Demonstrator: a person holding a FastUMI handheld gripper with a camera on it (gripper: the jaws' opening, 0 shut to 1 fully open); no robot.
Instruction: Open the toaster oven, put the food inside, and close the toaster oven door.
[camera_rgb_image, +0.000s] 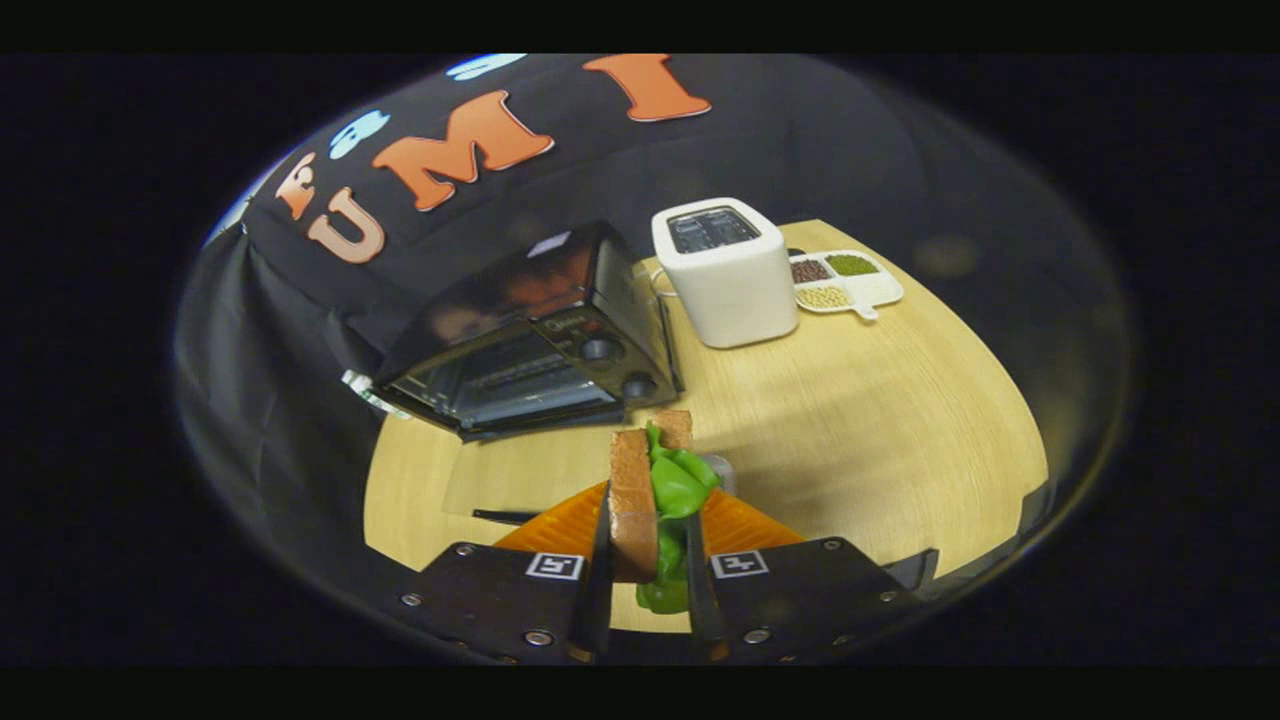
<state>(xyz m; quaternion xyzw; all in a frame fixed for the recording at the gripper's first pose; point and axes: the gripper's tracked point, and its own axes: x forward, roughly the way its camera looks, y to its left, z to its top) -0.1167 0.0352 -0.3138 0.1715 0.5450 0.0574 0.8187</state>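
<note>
My gripper (648, 530) is shut on a sandwich (633, 485), two slices of brown bread with green lettuce between them, held on edge above the table. Both fingers (600, 560) press on its sides. Beyond the fingers and a little left stands the black toaster oven (530, 335). Its glass door (520, 485) hangs open and lies flat toward me, with the dark handle (505, 517) nearest the fingers. The wire rack inside the oven is in sight.
An orange ridged plate (560, 525) lies under the sandwich on the round wooden table (850, 420). A white slot toaster (725, 270) stands right of the oven. Behind it sits a white divided dish of beans (848, 280). Black cloth walls the back.
</note>
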